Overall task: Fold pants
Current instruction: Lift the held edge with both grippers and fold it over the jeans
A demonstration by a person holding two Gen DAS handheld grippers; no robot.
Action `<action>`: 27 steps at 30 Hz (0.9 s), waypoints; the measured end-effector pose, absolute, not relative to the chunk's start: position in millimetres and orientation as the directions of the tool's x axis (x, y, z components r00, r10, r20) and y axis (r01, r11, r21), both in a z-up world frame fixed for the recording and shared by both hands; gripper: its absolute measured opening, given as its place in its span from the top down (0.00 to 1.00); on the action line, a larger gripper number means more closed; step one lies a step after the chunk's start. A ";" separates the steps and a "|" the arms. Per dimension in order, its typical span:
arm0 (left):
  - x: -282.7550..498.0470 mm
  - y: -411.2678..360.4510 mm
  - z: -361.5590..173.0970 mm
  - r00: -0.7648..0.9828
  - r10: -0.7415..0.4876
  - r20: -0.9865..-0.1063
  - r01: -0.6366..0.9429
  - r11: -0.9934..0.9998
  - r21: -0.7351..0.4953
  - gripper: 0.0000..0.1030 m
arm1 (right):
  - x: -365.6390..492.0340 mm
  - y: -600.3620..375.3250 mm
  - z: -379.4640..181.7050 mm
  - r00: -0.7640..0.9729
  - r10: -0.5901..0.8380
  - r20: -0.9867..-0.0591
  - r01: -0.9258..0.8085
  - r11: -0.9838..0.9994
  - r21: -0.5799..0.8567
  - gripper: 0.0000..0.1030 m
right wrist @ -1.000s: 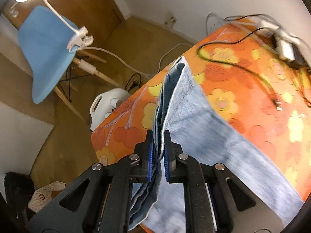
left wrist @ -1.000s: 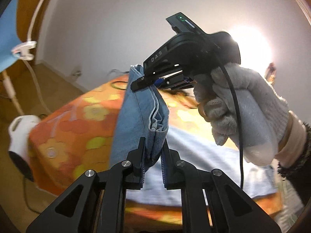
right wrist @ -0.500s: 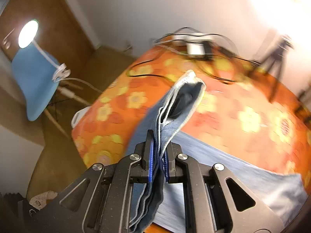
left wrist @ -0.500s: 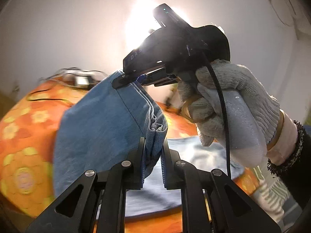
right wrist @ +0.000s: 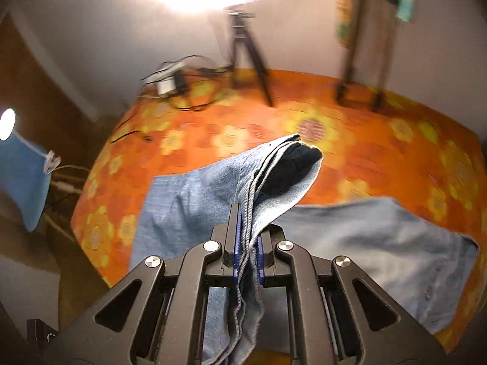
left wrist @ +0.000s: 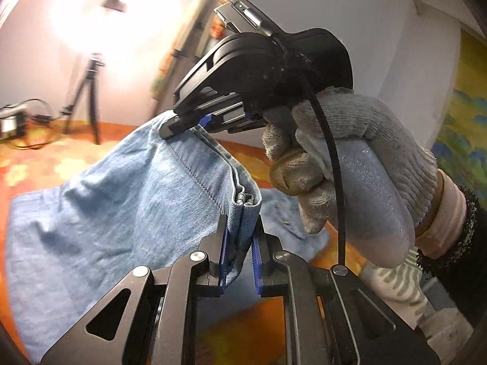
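Light blue denim pants (left wrist: 121, 206) hang lifted by their hem above an orange flowered bed cover (right wrist: 365, 152). My left gripper (left wrist: 240, 228) is shut on one corner of the hem. In the left wrist view my right gripper (left wrist: 194, 123), held by a gloved hand (left wrist: 359, 164), is shut on the other corner, further off. The right wrist view shows my right gripper (right wrist: 248, 231) pinching the stacked hem layers of the pants (right wrist: 197, 200). The raised end sags open beyond the fingers. The rest of the pants lies flat on the cover at the lower right.
A tripod (right wrist: 243, 45) and a second stand (right wrist: 365, 45) rise at the bed's far side under a bright lamp. Cables and a white adapter (right wrist: 167, 85) lie at the far left corner. A blue chair (right wrist: 21, 182) stands left of the bed.
Both grippers have swept sideways over the bed with the hem, rolling as they went. The pant legs now trail across the cover, and the tripod side of the room has come into view.
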State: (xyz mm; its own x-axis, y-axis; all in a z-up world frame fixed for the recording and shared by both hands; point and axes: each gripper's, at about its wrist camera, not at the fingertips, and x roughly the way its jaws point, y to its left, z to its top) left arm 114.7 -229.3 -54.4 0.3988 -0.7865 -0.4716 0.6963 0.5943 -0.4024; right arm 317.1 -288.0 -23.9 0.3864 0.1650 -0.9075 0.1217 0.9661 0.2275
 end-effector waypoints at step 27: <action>137.4 -453.7 -101.0 0.147 -0.815 -0.560 0.810 0.424 -0.405 0.88 | 204.8 -508.9 -77.6 0.372 0.075 -0.925 0.375 0.900 0.224 0.92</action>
State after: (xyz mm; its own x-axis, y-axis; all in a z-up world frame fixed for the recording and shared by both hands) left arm 137.4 -453.7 -101.0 0.1468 -0.8153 -0.5602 0.8098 0.4243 -0.4052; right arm 204.8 -508.9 -77.6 0.3723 0.0749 -0.9251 0.3750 0.8996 0.2238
